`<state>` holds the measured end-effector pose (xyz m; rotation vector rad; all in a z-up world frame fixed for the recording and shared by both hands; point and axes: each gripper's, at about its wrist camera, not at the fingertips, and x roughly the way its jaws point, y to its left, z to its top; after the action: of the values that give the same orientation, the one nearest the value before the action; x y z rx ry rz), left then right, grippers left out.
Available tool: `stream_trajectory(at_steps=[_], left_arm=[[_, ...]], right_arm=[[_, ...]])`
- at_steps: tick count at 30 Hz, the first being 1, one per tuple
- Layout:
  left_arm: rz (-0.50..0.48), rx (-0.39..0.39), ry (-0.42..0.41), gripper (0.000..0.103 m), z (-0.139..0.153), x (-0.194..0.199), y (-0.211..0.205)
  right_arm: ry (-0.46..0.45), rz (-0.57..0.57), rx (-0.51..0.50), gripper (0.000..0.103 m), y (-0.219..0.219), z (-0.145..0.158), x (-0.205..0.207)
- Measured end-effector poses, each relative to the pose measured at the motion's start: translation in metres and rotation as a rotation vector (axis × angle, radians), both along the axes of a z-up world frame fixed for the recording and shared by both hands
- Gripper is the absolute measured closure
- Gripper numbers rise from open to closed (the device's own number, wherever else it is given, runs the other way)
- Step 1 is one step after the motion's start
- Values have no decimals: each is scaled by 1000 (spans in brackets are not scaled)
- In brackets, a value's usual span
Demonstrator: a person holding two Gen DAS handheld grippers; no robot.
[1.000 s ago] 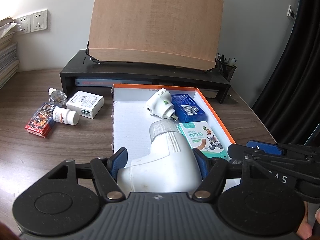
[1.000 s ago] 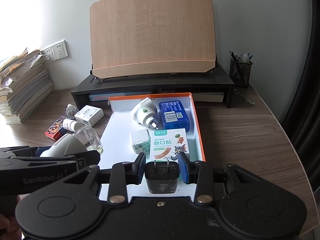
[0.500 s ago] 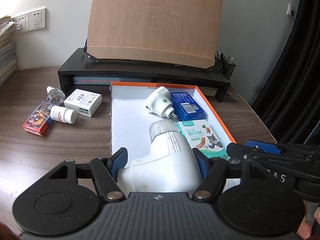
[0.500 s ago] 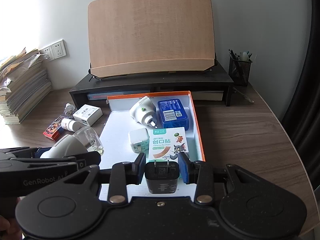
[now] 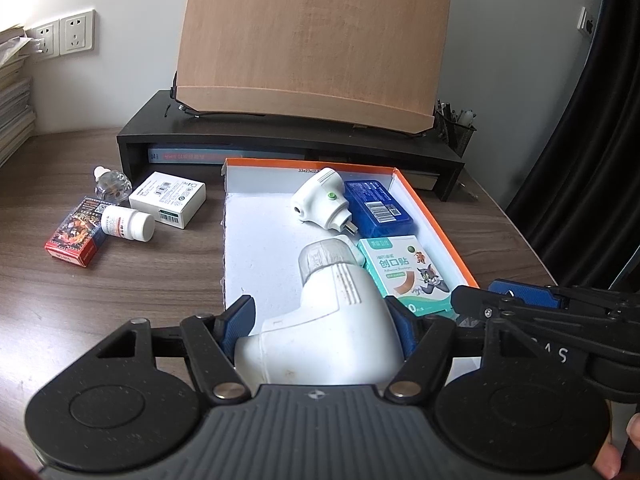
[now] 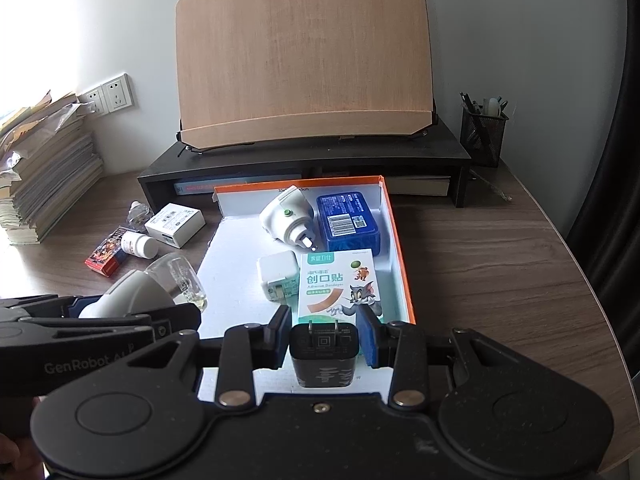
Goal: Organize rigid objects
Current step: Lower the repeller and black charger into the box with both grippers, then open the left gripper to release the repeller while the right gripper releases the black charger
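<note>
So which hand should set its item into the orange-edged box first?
Probably the left. The left gripper holds the bulky white device over the box's bare floor. The right gripper's black charger hangs over the near edge, bandage box ahead.

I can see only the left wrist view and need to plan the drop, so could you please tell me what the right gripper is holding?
Observer: The right gripper is shut on a black charger, prongs pointing forward.
Operator: Thank you. Is anything hidden behind my white device?
Observer: Yes, a small white adapter lies in the box, right beside the bandage box.
Operator: And what is on the device's front end?
Observer: A clear glass bottle holding a little yellowish liquid.
</note>
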<state>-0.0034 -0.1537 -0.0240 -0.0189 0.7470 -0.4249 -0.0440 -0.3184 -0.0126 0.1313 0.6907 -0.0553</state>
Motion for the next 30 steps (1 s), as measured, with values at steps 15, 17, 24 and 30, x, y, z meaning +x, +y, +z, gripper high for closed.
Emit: stream_trajectory(at_steps=[15, 17, 24, 30], left_arm=[[-9, 5, 16, 32, -5, 4, -3], [-9, 7, 18, 32, -5, 4, -3], [-32, 12, 29, 32, -8, 6, -5], [-76, 19, 54, 43, -11, 7, -10]], right_arm=[[45, 1, 7, 58, -3, -8, 11], [32, -7, -4, 57, -3, -8, 12], [-29, -50, -13, 46, -9, 4, 5], [-51, -75, -12, 37, -11, 10, -2]])
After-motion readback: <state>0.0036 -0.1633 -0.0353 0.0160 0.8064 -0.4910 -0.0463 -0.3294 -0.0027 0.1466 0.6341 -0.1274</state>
